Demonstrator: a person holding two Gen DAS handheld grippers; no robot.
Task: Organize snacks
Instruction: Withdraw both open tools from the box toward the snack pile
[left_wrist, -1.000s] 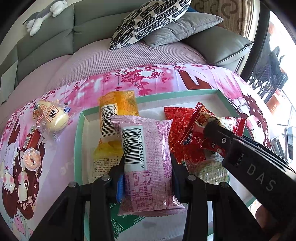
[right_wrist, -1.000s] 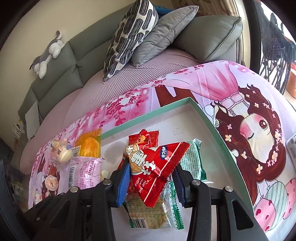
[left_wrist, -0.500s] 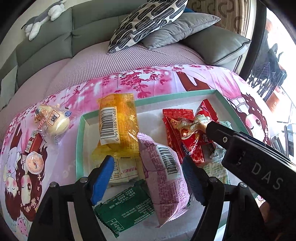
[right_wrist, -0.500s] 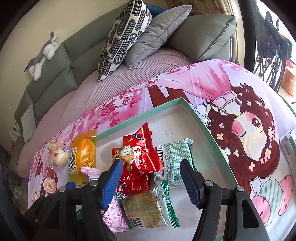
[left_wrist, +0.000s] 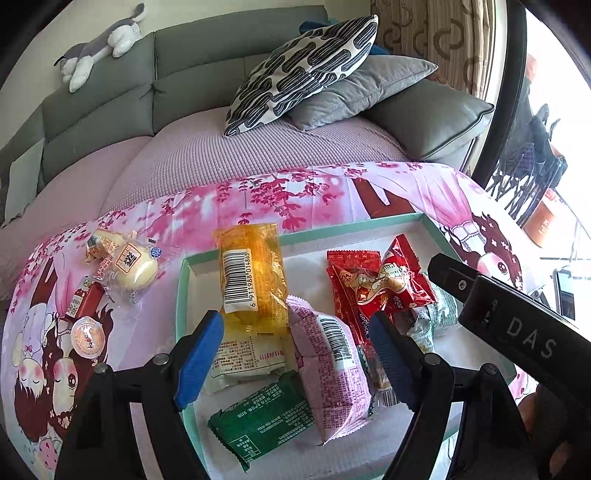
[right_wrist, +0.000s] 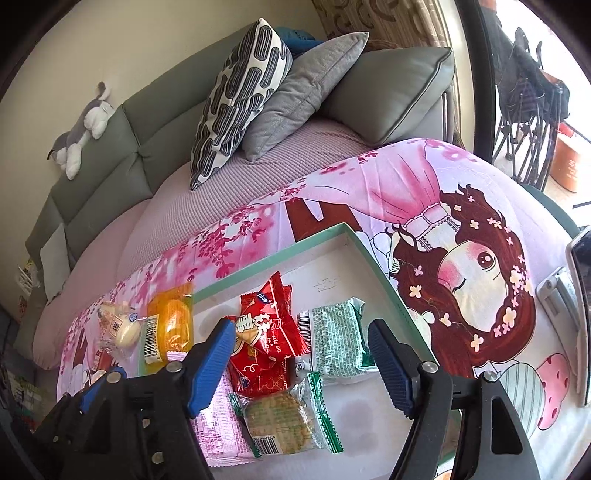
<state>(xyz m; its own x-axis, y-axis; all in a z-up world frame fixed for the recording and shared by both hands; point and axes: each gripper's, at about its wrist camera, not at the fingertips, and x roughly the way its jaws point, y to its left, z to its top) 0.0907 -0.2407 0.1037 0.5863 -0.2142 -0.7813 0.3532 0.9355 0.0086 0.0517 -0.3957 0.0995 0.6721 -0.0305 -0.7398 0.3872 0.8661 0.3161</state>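
A teal-rimmed tray (left_wrist: 180, 295) holds several snack packets. My left gripper (left_wrist: 295, 354) hangs over its near left part, jaws opening and pressing nothing. Below it lie a pink packet (left_wrist: 332, 369), an orange packet (left_wrist: 255, 280) and a dark green packet (left_wrist: 262, 417). My right gripper (right_wrist: 303, 365) stands over the tray (right_wrist: 380, 273), jaws also opening with nothing gripped. Under it a red packet (right_wrist: 269, 328) rests on another red one, beside a green-white packet (right_wrist: 336, 336) and a cracker packet (right_wrist: 280, 413).
On the pink cartoon cloth left of the tray lie a wrapped bun (left_wrist: 129, 262), a small red packet (left_wrist: 83, 301) and a jelly cup (left_wrist: 86, 336). A grey sofa with pillows (left_wrist: 303, 70) and a plush toy (left_wrist: 99, 44) stands behind. A phone (right_wrist: 580, 314) lies at the right.
Both grippers opened and let go. The pink packet dropped flat into the tray; the red packet fell onto the other red one. The left gripper rose a little.
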